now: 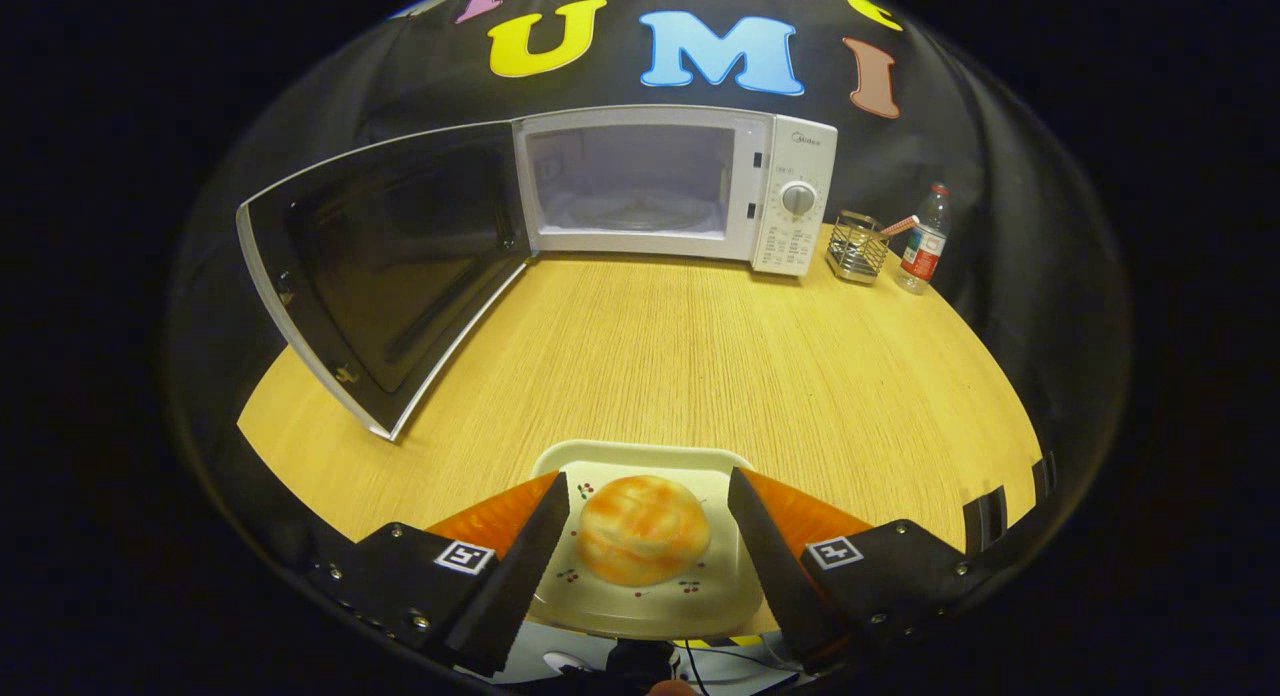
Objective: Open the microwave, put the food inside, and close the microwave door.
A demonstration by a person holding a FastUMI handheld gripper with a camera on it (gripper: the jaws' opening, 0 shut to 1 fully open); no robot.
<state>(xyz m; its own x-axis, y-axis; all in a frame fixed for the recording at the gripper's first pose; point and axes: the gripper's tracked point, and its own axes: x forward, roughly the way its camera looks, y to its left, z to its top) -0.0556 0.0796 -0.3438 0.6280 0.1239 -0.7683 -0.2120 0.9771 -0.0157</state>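
A white microwave (790,146) stands at the back of the wooden table (700,356). Its dark-glass door (390,266) is swung wide open to the left, and the lit cavity (630,181) with its glass turntable is bare. A round golden bun (642,531) lies on a white square plate (640,461) at the table's near edge. My gripper (648,479) is open, its two fingers standing over the plate's left and right sides. The bun sits between them with a gap on each side.
A small wire holder (858,246) and a plastic water bottle (925,238) stand right of the microwave. The open door's lower corner (385,431) juts out over the table toward the plate's left. Bare wood lies between plate and microwave.
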